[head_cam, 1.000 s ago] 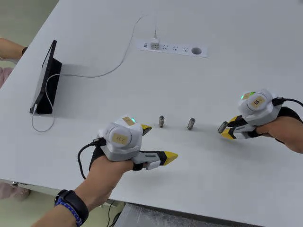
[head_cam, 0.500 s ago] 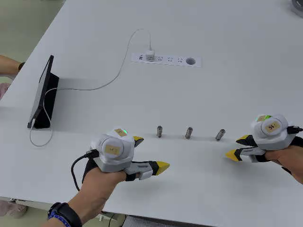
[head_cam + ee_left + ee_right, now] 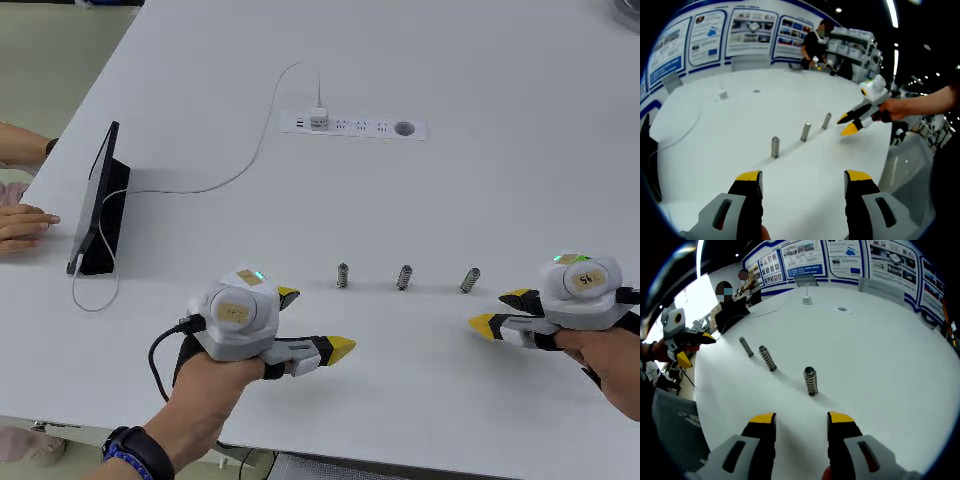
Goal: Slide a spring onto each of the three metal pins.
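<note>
Three springs stand in a row on the white table, and in the head view the row runs from 9 o'clock to 3 o'clock. They are the left spring, the middle spring and the right spring. Each is upright with its long axis vertical and its open end pointing up, and the three are well apart from one another. The pins under the coils are too small to tell from the coils.

The left gripper lies at about 7 o'clock from the left spring, with its yellow-tipped jaws spread wide and nothing between them. It points toward 3 o'clock, along the near side of the row. In its own view the left spring is nearest, at 12 o'clock from the open jaws, and the other two recede toward 1 o'clock.

The right gripper sits at about 4 o'clock from the right spring, near it but not touching. Its jaws are apart and empty, and they point toward 9 o'clock. In its own view the right spring rises straight up just beyond the jaw tips, its coils plain to see. The middle and left springs trail off toward 10 o'clock, where the left gripper shows.

A white power strip lies at 12 o'clock from the row. A cable runs from it to a dark tablet, which is propped up at 9 o'clock. A hand rests on the table edge beside the tablet.
</note>
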The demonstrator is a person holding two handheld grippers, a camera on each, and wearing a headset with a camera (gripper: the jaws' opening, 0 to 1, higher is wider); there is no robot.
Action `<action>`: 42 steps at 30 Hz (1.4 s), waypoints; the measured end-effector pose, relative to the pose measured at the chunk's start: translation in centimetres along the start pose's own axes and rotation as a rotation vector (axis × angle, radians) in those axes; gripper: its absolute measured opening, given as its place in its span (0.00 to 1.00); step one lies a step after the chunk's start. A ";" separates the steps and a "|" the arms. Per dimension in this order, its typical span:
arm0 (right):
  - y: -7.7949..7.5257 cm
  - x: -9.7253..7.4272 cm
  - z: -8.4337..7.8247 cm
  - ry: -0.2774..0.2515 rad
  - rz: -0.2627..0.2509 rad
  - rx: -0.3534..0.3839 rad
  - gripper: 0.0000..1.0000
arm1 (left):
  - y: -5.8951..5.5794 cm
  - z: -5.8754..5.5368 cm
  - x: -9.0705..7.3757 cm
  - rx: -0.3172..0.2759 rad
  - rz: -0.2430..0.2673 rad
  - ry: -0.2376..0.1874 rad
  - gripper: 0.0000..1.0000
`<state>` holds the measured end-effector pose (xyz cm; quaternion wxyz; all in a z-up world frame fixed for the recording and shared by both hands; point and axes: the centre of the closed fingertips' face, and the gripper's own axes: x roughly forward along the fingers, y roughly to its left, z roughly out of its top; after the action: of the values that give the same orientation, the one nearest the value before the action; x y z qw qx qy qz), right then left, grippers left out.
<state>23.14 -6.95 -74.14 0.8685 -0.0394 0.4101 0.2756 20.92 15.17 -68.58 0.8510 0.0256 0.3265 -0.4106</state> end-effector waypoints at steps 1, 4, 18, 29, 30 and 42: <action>0.1 0.0 -0.1 0.001 0.002 0.003 0.43 | 0.1 0.0 -0.1 -0.001 0.001 -0.001 0.67; 0.3 0.0 -0.2 -0.011 -0.005 0.014 0.46 | 0.4 0.0 -0.2 -0.001 0.005 -0.004 0.68; 2.2 -1.5 0.1 -0.107 0.012 0.052 0.65 | 1.4 0.1 -0.4 -0.002 0.022 -0.012 0.69; 3.6 -3.7 1.1 -0.193 -0.001 0.077 0.75 | 1.4 0.3 -0.8 -0.005 0.029 -0.026 0.72; 3.7 -3.9 1.2 -0.197 0.000 0.076 0.76 | 1.4 0.4 -0.9 -0.007 0.029 -0.028 0.72; 4.7 -4.4 0.9 -0.200 -0.002 0.053 0.81 | 1.7 0.5 -1.5 -0.008 0.036 -0.039 0.74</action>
<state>19.12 -4.68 -69.60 0.9061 0.0109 0.3284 0.2664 21.67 17.18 -67.68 0.8645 0.0200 0.3108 -0.3946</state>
